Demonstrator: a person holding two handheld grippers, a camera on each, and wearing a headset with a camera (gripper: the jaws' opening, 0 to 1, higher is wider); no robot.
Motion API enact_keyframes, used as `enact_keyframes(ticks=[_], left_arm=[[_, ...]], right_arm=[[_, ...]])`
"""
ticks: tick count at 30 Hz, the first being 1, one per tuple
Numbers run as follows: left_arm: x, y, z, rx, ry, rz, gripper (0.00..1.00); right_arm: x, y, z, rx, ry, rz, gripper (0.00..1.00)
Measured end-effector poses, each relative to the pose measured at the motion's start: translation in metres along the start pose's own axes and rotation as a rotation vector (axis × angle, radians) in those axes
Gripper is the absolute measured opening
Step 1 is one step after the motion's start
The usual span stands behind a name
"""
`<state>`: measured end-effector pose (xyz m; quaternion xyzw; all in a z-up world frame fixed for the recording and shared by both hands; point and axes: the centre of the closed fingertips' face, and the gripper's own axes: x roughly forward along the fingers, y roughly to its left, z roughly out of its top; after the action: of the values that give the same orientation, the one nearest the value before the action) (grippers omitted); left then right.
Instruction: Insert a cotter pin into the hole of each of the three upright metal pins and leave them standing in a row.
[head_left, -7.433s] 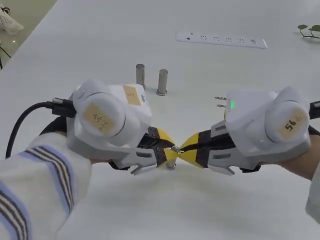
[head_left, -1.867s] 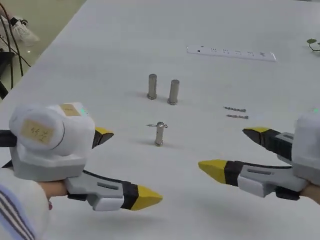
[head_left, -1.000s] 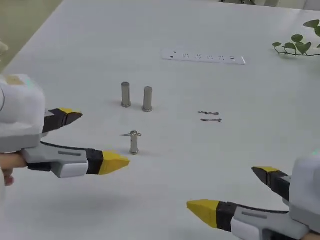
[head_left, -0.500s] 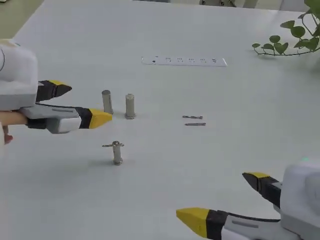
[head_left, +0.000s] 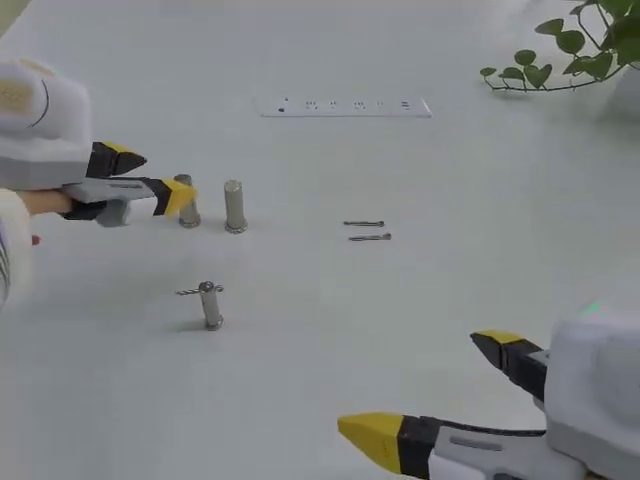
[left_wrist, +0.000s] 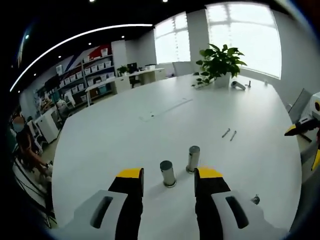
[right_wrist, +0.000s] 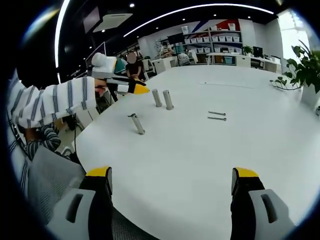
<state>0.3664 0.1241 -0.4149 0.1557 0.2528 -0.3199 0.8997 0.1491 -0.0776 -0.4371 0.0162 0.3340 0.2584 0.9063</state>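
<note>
Two bare metal pins (head_left: 234, 206) stand side by side, with the far-left pin (head_left: 189, 211) partly behind a yellow tip of my left gripper (head_left: 155, 177). In the left gripper view that pin (left_wrist: 167, 173) stands just ahead of the open jaws of the left gripper (left_wrist: 169, 176), and its neighbour (left_wrist: 193, 158) is just past it. Nearer me, a third pin (head_left: 210, 305) stands upright with a cotter pin through its top. Two loose cotter pins (head_left: 366, 230) lie to the right. My right gripper (head_left: 420, 385) hovers wide open at the near right, holding nothing.
A white power strip (head_left: 345, 106) lies at the far side of the table. A leafy plant (head_left: 560, 50) reaches in at the far right. In the right gripper view a striped sleeve (right_wrist: 55, 102) holds the left gripper (right_wrist: 127, 87), and a person sits beyond it.
My left gripper has travelled away from me to the far-left bare pin, still open. My right gripper has stayed low at the near right. The head camera has shifted.
</note>
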Motion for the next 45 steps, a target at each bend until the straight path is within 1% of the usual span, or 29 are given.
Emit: enact_keyframes(ticks=[2,3,7,11,13,14,16,17,20,23,27,31,32,33,34,35,37,39,41,45], left_arm=[[0.006,0.004,-0.006,0.012,0.032,0.014,0.39],[0.010,0.003,-0.009,0.020,0.042,0.010,0.40],[0.019,0.002,-0.013,0.009,0.052,-0.007,0.38],[0.028,-0.001,-0.016,0.026,0.060,-0.022,0.38],[0.033,0.000,-0.018,0.023,0.065,-0.017,0.36],[0.036,0.001,-0.019,0.008,0.063,-0.017,0.34],[0.040,-0.002,-0.019,-0.059,0.049,-0.032,0.30],[0.042,-0.001,-0.019,-0.083,0.045,-0.034,0.28],[0.047,0.005,-0.019,-0.118,0.032,-0.024,0.25],[0.051,0.006,-0.020,-0.131,0.029,-0.025,0.19],[0.053,0.006,-0.023,-0.125,0.032,-0.028,0.20],[0.055,0.003,-0.022,-0.144,0.021,-0.051,0.16],[0.055,0.002,-0.022,-0.141,0.020,-0.057,0.13],[0.055,-0.001,-0.021,-0.108,0.018,-0.071,0.10],[0.055,0.003,-0.021,-0.060,0.026,-0.042,0.10],[0.056,-0.001,-0.020,-0.065,0.021,-0.055,0.10],[0.056,-0.002,-0.021,-0.089,0.022,-0.056,0.10],[0.056,-0.003,-0.021,-0.093,0.020,-0.058,0.10],[0.055,-0.008,-0.020,-0.075,0.012,-0.081,0.10],[0.048,-0.018,-0.020,-0.059,0.011,-0.098,0.09]], right_arm=[[0.001,0.000,-0.003,0.000,0.011,-0.001,0.98],[0.001,0.000,-0.004,0.000,0.016,0.000,0.98],[0.001,0.000,-0.006,0.010,0.020,0.002,0.98],[0.001,0.000,-0.006,0.013,0.024,-0.001,0.98],[0.001,0.000,-0.006,0.017,0.024,-0.002,0.98],[0.001,0.000,-0.006,0.017,0.025,-0.003,0.98],[0.001,-0.001,-0.007,0.017,0.028,-0.006,0.98],[0.001,-0.002,-0.009,0.016,0.032,-0.008,0.98],[0.001,-0.002,-0.012,0.015,0.043,-0.008,0.98],[0.002,-0.001,-0.014,0.018,0.053,-0.005,0.98],[0.003,0.001,-0.015,0.020,0.060,-0.001,0.98],[0.006,0.002,-0.017,0.020,0.070,0.001,0.98],[0.006,0.003,-0.018,0.021,0.073,0.001,0.98],[0.006,0.003,-0.019,0.022,0.074,0.001,0.98],[0.006,0.003,-0.020,0.026,0.077,0.000,0.98],[0.006,0.003,-0.021,0.030,0.079,-0.002,0.98],[0.006,0.002,-0.021,0.034,0.079,-0.005,0.98],[0.006,0.002,-0.020,0.034,0.079,-0.006,0.98],[0.005,0.002,-0.019,0.033,0.076,-0.007,0.98],[0.005,0.002,-0.018,0.032,0.072,-0.007,0.98]])
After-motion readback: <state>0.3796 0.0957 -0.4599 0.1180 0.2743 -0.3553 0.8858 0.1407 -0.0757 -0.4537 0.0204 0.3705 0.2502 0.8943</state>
